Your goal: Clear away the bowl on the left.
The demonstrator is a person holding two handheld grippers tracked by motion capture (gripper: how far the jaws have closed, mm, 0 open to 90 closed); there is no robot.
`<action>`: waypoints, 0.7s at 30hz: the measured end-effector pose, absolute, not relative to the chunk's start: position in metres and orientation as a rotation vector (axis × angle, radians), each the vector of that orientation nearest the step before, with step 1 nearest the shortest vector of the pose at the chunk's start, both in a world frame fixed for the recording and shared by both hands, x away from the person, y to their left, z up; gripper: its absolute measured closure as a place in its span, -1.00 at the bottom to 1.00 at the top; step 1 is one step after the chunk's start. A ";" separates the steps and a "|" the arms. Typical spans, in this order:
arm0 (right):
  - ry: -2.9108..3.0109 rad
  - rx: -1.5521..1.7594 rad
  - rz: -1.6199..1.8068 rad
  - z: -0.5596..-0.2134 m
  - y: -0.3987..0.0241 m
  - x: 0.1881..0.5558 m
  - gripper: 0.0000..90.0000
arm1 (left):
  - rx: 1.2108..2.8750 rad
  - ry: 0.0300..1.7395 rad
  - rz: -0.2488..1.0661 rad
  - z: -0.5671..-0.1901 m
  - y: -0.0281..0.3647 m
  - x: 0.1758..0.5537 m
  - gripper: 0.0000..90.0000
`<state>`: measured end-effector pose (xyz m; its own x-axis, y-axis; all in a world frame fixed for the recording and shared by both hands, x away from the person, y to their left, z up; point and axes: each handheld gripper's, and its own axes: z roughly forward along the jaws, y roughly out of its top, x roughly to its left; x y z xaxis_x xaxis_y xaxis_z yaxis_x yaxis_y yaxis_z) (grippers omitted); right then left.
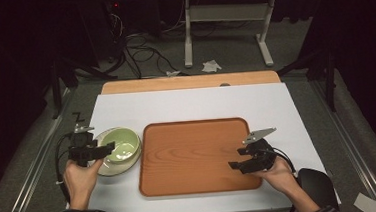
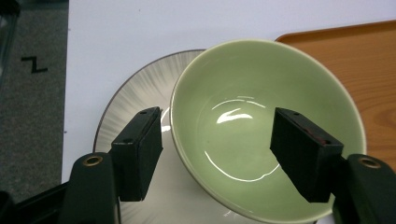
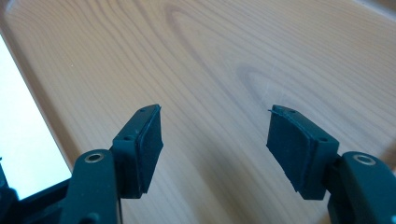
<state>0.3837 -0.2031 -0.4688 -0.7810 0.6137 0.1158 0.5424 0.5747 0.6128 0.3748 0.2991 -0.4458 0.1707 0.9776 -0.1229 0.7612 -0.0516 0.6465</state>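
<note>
A person at a table holds a two-jaw gripper in each hand. High view: a white sheet [image 1: 191,106] covers the table, and on it lies a wooden tray [image 1: 194,158] with a raised rim and rounded corners. Just left of the tray stands a pale green bowl [image 1: 121,144] on a whitish plate [image 1: 111,167]; the plate's right edge lies close beside the tray's left rim. The left gripper [image 1: 106,150] is held level at the bowl's left side, its jaws pointing right toward the tray, with the hand [image 1: 80,176] below and behind it. The right gripper [image 1: 235,160] hangs over the right part of the tray, jaws pointing left, gripped by the right hand [image 1: 280,172] at the tray's lower right corner.

Left gripper view: the jaws stand wide apart and straddle the near rim of the bowl [image 2: 266,135]. One jaw is outside the bowl, over the plate [image 2: 135,98]; the other is over the bowl's inside. Whether either pad touches the rim cannot be told. The bowl holds nothing but light reflections. It sits toward the tray side of the plate, whose surface shows fine radial streaks and a dark edge. A corner of the tray [image 2: 359,56] appears at upper right.

Right gripper view: the jaws stand wide apart with nothing between them, above the bare wood grain of the tray [image 3: 224,56]
</note>
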 end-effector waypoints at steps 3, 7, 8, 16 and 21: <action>2.690 0.988 0.989 -0.469 -0.203 0.384 -0.17 | 1.877 1.664 0.467 -0.449 0.300 0.378 -0.23; 2.690 0.987 0.989 -0.469 -0.203 0.384 -0.17 | 1.878 1.674 0.463 -0.451 0.300 0.380 -0.21; 2.691 0.988 0.994 -0.469 -0.203 0.384 -0.17 | 1.876 1.677 0.461 -0.451 0.300 0.381 -0.21; 2.705 0.974 0.982 -0.470 -0.202 0.384 -0.17 | 1.874 1.741 0.421 -0.460 0.304 0.388 -0.15; 2.707 0.969 0.984 -0.470 -0.202 0.384 -0.17 | 1.884 1.769 0.397 -0.465 0.305 0.393 -0.07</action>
